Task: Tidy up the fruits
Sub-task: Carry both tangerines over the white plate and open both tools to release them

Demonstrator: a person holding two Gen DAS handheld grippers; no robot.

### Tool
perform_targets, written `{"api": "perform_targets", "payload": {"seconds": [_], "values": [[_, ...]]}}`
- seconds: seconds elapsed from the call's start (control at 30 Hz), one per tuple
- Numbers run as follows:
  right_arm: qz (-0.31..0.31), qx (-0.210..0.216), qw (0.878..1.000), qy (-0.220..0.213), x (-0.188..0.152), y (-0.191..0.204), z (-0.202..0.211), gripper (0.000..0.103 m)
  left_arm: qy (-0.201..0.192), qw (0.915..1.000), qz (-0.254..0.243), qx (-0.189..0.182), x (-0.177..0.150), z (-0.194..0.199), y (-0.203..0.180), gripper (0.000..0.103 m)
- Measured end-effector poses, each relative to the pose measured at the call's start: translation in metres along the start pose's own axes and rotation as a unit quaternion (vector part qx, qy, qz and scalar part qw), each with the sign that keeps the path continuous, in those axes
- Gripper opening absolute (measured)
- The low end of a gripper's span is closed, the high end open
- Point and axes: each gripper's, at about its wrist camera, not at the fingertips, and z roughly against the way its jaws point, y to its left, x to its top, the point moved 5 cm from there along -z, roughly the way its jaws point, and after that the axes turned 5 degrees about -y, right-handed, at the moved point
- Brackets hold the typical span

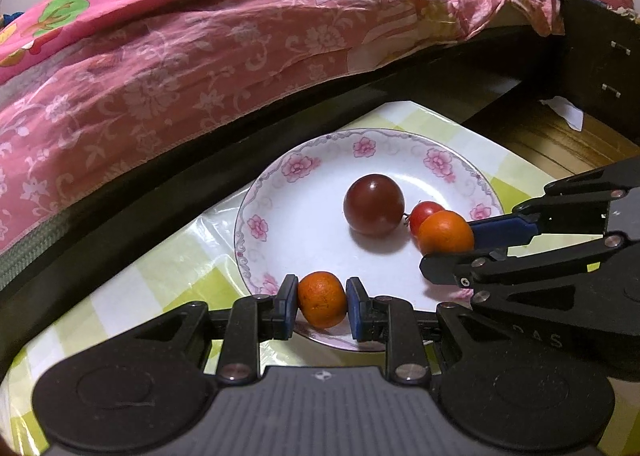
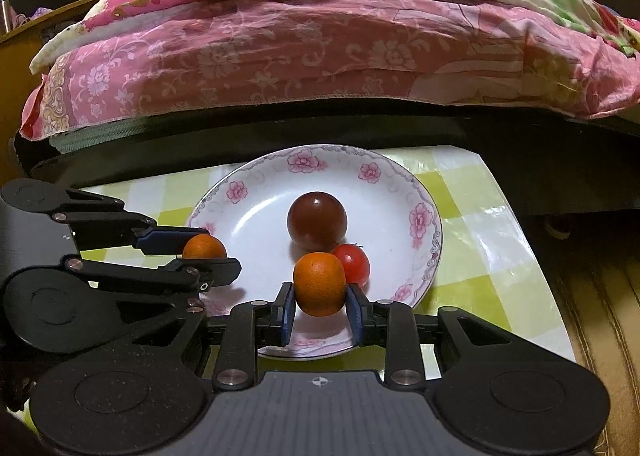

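Each tool (image 1: 322, 306) (image 2: 320, 306) grips a glossy (dimpled) orange (image 1: 322, 299) (image 2: 319, 284).

the only letters i can make out are faint raised ones, "a s", with what may be an "o" or "d" before them, moulded into the black body of my right tool (image 1: 448, 252), seen from my left wrist view. each tool's grey ribbed housing also carries a small cross-in-circle mark near its front edge. nothing else is readable.
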Motion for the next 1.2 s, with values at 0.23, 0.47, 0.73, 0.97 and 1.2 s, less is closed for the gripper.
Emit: {"api": "perform_targets", "payload": {"seconds": [0.23, 0.47, 0.73, 0.97, 1.2], "values": [[-0.003, -0.007, 1.0, 0.002, -0.001, 0.0, -0.003, 0.027, 0.002, 1.0, 0.009, 0.001, 0.0, -0.001, 0.001, 0.034], [-0.002, -0.008, 1.0, -0.007, 0.002, 0.001, -0.001, 0.028, 0.002, 0.9999, 0.01, 0.011, 0.004, 0.001, 0.003, 0.035], [-0.005, -0.012, 1.0, -0.017, 0.003, 0.001, 0.004, 0.029, -0.004, 0.9998, 0.005, 0.018, 0.008, 0.008, 0.003, 0.038], [-0.007, -0.015, 1.0, -0.025, 0.002, 0.0, 0.007, 0.03, -0.007, 0.9997, 0.006, 0.024, 0.01, 0.013, 0.004, 0.04], [-0.008, -0.011, 0.999, -0.034, 0.002, 0.004, 0.014, 0.03, -0.012, 0.9994, 0.002, 0.032, 0.011, 0.027, 0.005, 0.041]]}}
